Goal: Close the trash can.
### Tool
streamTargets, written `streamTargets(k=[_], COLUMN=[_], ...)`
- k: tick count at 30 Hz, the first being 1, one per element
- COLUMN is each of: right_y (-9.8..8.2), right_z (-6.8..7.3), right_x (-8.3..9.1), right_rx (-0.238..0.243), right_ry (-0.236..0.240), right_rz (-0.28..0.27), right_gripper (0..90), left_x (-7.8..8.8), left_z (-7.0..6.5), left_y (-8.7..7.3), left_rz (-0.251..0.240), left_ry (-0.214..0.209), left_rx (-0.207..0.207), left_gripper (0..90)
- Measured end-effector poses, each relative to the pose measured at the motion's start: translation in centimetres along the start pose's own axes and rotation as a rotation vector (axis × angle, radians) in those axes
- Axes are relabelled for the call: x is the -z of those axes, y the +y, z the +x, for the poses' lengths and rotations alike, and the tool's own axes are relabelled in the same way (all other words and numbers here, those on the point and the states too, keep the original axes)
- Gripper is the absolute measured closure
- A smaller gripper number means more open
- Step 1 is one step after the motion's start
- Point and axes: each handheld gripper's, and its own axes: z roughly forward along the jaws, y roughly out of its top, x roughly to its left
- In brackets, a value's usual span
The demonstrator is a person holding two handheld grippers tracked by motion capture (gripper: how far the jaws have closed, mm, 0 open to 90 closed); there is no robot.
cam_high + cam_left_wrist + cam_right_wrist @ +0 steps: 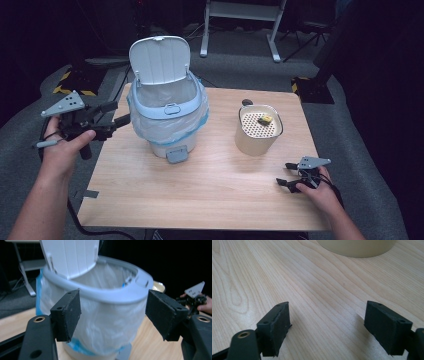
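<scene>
We hold the left tool point(117, 114) released at the left edge of the desk point(210, 200), its jaws wide apart and empty, level with the rim of the white bin point(167, 112), which stands on the far left part of the desk with its lid point(160, 59) tipped up and a plastic liner point(107, 322) folded over its rim. Our right tool point(286, 173) rests low at the near right, also released and empty, near the beige perforated container point(257, 130), which has a small yellow piece point(265, 119) on top.
</scene>
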Motion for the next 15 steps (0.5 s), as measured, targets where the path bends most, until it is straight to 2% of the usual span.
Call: streamTargets(k=[3,8,15], right_y=[0.1,0.1,0.1], right_z=[-0.1,-0.2,-0.2], right_x=[-0.1,-0.2,-0.2], right_rx=[0.002,0.0,0.002], right_ry=[0.003,0.001,0.0], right_rz=[-0.001,-0.002,-0.002], right_gripper=[20.8,20.7,20.7], left_x=[0.0,0.1,-1.2], left_z=[0.2,0.6,1.4], left_y=[1.2,3.4,5.6], left_rz=[-0.005,-0.058,-0.084], left_ry=[0.025,0.056,0.112], left_rx=[-0.023,-0.028,-0.03], left_gripper=[28.5,28.5,27.7])
